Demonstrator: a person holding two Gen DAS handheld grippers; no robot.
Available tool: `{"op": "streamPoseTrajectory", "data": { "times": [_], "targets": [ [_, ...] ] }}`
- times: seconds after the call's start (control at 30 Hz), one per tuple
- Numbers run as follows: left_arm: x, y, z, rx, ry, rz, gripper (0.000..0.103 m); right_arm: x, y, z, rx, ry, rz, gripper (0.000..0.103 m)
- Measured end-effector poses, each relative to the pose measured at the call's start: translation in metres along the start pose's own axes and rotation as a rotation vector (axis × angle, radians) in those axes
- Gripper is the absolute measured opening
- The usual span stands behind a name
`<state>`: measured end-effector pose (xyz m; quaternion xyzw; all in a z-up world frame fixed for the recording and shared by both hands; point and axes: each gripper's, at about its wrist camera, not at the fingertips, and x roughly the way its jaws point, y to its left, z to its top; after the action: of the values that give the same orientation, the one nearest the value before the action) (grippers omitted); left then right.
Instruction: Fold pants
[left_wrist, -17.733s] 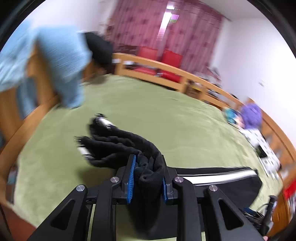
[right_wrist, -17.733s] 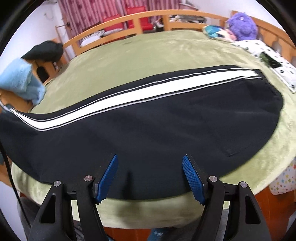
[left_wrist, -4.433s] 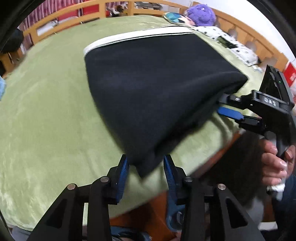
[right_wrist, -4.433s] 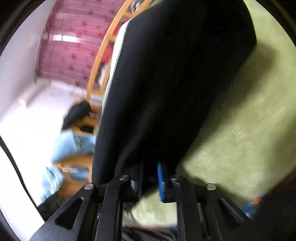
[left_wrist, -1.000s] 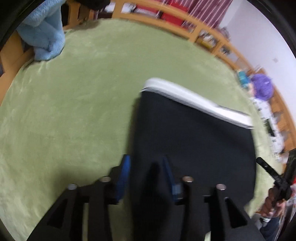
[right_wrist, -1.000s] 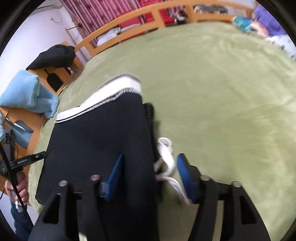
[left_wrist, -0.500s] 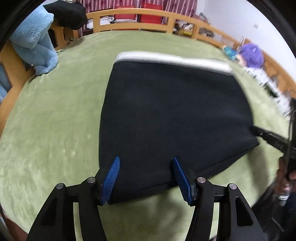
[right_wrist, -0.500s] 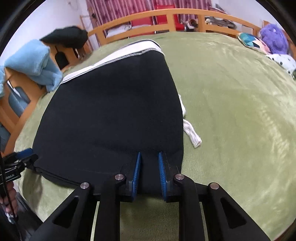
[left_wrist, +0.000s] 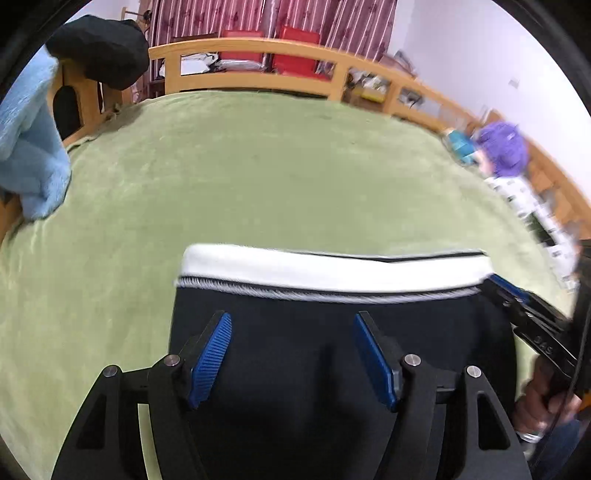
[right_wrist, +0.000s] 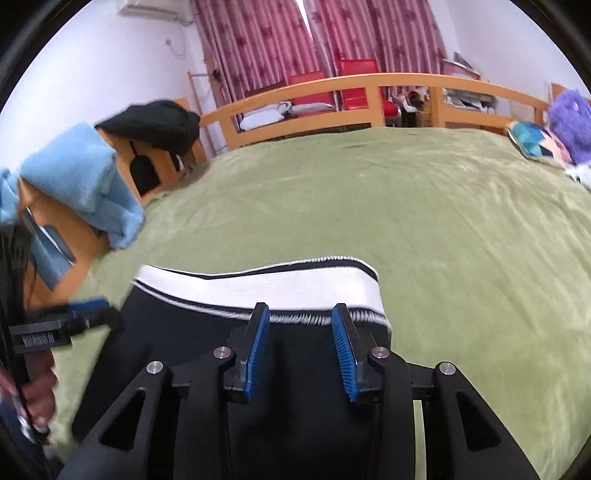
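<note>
The black pants (left_wrist: 295, 317) lie folded on the green bed, with the white side stripe (left_wrist: 332, 273) along their far edge. My left gripper (left_wrist: 291, 354) hovers over the black cloth. Its jaws are opening and the pads grip nothing. In the right wrist view the pants (right_wrist: 177, 332) and the stripe (right_wrist: 258, 288) lie just ahead of my right gripper (right_wrist: 300, 347). Its jaws are also opening, a narrow gap above the cloth with nothing pinched. Each gripper shows at the other view's edge, the right gripper (left_wrist: 517, 306) at the pants' right corner and the left gripper (right_wrist: 88, 308) at their left corner.
A green blanket (left_wrist: 258, 166) covers the bed, ringed by a wooden rail (left_wrist: 258, 48). A blue towel (right_wrist: 81, 181) and a black garment (right_wrist: 155, 122) hang on wooden furniture at the left. A purple plush (left_wrist: 502, 147) and patterned cloth lie far right. A hand (right_wrist: 33, 387) holds the left gripper.
The right gripper, shut on the pants' near edge half a second ago, has opened. The left jaws have spread wider. Both grippers have moved forward over the pants towards the white stripe.
</note>
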<state>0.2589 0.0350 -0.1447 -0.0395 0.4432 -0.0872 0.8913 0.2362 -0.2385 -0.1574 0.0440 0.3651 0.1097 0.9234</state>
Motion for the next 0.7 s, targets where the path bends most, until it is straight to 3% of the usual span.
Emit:
{"op": "streamPoseTrajectory", "data": {
  "times": [0.07,0.17,0.23,0.3,0.4,0.43,0.5,0.57,0.63,0.7],
  "targets": [
    [0.034,0.011,0.001,-0.023,0.062,0.055,0.065,0.025,-0.011,-0.006,0.01,0.037,-0.093,0.009],
    [0.05,0.022,-0.001,-0.083,0.071,0.026,0.065,0.036,-0.023,-0.005,0.042,0.03,-0.092,0.008],
    [0.044,0.019,-0.001,-0.075,0.052,0.061,0.065,0.042,-0.027,-0.003,0.044,0.044,-0.097,0.007],
    [0.033,0.019,-0.005,-0.067,0.057,0.112,0.065,0.036,-0.029,-0.002,0.044,0.053,-0.091,0.007],
    [-0.002,0.021,-0.025,-0.045,0.042,0.075,0.065,0.006,-0.038,-0.008,0.088,0.056,-0.121,0.008],
    [-0.014,0.021,-0.034,-0.039,0.036,0.065,0.065,-0.009,-0.042,-0.012,0.114,0.049,-0.124,0.013],
    [-0.038,0.018,-0.06,-0.029,0.028,0.045,0.065,-0.037,-0.042,-0.026,0.124,0.028,-0.082,0.023],
    [-0.054,0.02,-0.082,-0.029,0.024,0.038,0.066,-0.064,-0.036,-0.051,0.091,0.028,-0.022,0.024],
    [-0.061,0.022,-0.106,-0.029,0.045,0.084,0.066,-0.074,-0.031,-0.077,0.056,0.07,0.005,0.024],
    [-0.061,0.03,-0.133,-0.038,0.088,0.143,0.073,-0.071,-0.032,-0.105,0.018,0.147,-0.062,0.024]
  ]
}}
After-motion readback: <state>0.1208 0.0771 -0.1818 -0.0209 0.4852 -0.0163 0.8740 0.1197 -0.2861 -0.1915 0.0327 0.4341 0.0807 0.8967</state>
